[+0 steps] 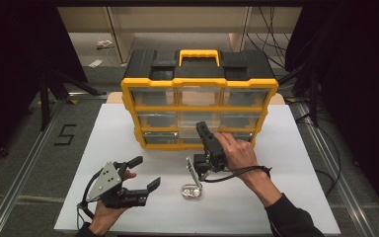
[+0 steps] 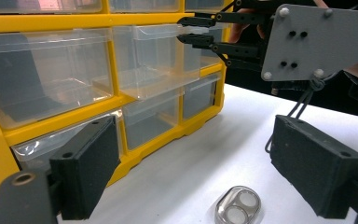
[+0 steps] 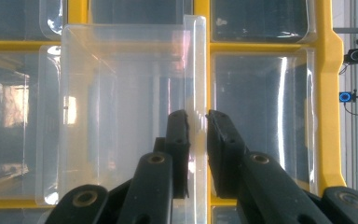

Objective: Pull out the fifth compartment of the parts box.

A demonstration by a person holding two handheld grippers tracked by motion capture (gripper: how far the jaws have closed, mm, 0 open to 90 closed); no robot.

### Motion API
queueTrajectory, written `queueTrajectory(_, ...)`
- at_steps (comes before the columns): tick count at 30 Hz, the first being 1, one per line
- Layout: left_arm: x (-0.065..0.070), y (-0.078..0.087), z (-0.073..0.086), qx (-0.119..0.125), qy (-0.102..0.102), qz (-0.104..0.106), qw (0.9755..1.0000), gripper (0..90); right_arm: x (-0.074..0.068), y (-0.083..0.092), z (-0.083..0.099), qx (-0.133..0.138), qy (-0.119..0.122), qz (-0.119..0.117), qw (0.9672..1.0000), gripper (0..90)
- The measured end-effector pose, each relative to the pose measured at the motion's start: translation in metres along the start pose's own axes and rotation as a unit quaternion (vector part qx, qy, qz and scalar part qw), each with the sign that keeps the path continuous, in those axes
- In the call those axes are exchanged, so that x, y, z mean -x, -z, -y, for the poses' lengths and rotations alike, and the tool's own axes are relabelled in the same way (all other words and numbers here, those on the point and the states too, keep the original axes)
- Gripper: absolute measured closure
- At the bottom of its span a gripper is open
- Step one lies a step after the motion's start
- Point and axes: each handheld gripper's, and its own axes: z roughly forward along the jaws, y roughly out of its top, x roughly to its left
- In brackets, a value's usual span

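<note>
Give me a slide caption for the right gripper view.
Right claw pinching the front wall of a clear drawer pulled out of the yellow organizer.

A white table stands on grey carpet marked with a black "5". Dark curtains flank it; pale shelving lines the far wall.

Drawer cabinet stands upright at the back of the desk, one middle drawer pulled partway out toward me. My right gripper is at that drawer's front wall, jaws either side of it. A small dish lies on the desk before the cabinet, my left gripper to its left.
</note>
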Motion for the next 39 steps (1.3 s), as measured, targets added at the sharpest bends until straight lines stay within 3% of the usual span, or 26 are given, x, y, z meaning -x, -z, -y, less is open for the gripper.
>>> queueTrajectory(39, 0.0, 0.0, 0.0, -0.003, -0.001, -0.001, 1.0, 15.0, -0.001, 0.021, -0.003, 0.015, 0.002, 0.005, 0.9999, 79.8)
